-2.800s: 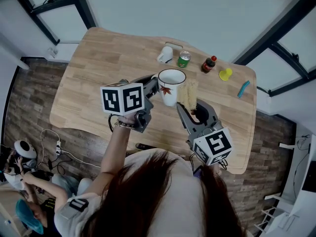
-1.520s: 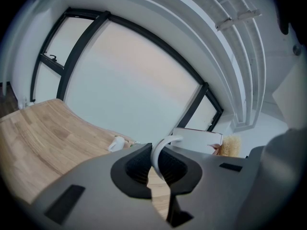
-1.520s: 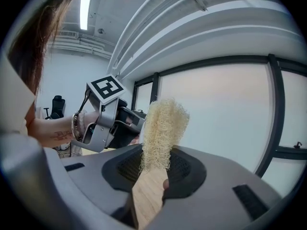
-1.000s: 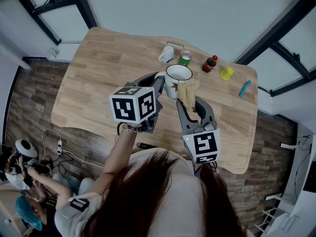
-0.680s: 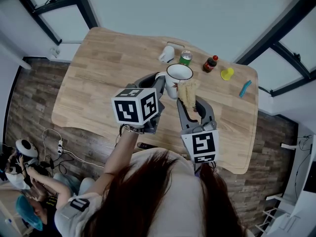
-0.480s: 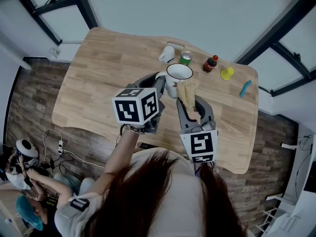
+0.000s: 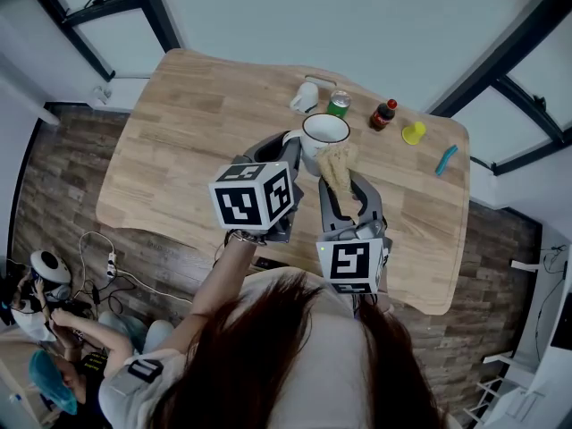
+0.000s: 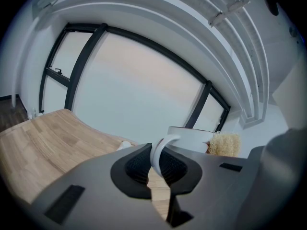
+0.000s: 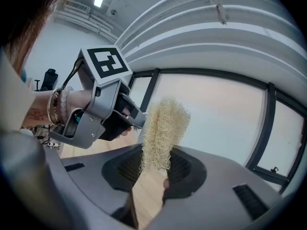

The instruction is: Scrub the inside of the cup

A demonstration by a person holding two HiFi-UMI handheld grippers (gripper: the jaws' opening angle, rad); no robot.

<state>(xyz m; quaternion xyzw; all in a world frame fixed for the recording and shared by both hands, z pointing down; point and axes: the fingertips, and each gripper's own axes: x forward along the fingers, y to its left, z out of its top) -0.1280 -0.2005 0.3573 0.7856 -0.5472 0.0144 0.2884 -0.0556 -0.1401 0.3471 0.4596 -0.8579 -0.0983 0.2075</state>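
A white enamel cup (image 7: pixel 323 141) with a dark rim and a red leaf print is held up above the wooden table (image 7: pixel 197 141). My left gripper (image 7: pixel 288 150) is shut on its handle (image 8: pixel 160 152), and the cup's body (image 8: pixel 191 137) rises beyond the jaws. My right gripper (image 7: pixel 338 179) is shut on a pale yellow loofah scrubber (image 7: pixel 337 163), which stands just right of the cup's rim, outside it. In the right gripper view the loofah scrubber (image 9: pixel 162 131) sticks up from the jaws, with the left gripper's marker cube (image 9: pixel 105 63) behind it.
At the table's far edge stand a small white cup (image 7: pixel 305 96), a green can (image 7: pixel 338 104), a dark sauce bottle (image 7: pixel 383 114), a yellow object (image 7: pixel 411 133) and a blue object (image 7: pixel 443 160). A person sits on the floor at lower left (image 7: pixel 40 329).
Both grippers have risen and drawn closer, the cup and loofah lifting with them. The loofah has stayed beside the cup's rim, on its right.
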